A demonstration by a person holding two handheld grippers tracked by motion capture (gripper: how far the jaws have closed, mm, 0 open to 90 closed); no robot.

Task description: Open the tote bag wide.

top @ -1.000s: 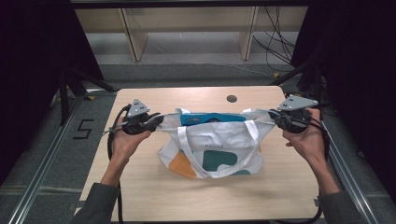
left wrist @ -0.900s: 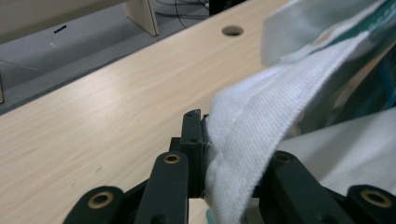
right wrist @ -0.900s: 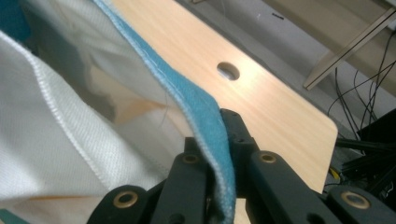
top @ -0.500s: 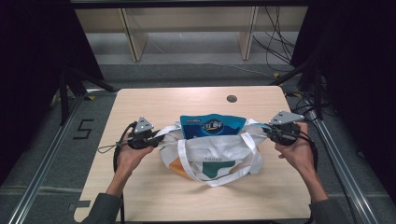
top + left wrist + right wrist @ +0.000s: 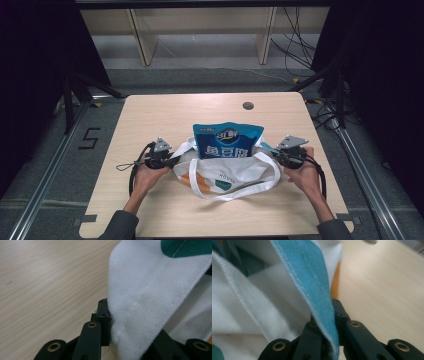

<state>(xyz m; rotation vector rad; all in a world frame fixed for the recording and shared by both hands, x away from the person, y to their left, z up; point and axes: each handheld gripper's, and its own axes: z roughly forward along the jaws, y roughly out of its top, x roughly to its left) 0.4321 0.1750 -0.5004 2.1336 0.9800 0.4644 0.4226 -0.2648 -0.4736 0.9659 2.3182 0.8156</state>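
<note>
Now both grippers pinch tote bag [image 5: 235, 175] rims; blue pouch [image 5: 227, 140] base hidden

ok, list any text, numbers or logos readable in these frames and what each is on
"5": black mark on the floor left of the table.
"3L鲜" or similar: round logo on the blue pouch standing in the tote bag; blurred, reading unsure.
Large white characters below it on the pouch: too blurred to read with confidence.
Small print on the tote bag front: too small to read.
</note>
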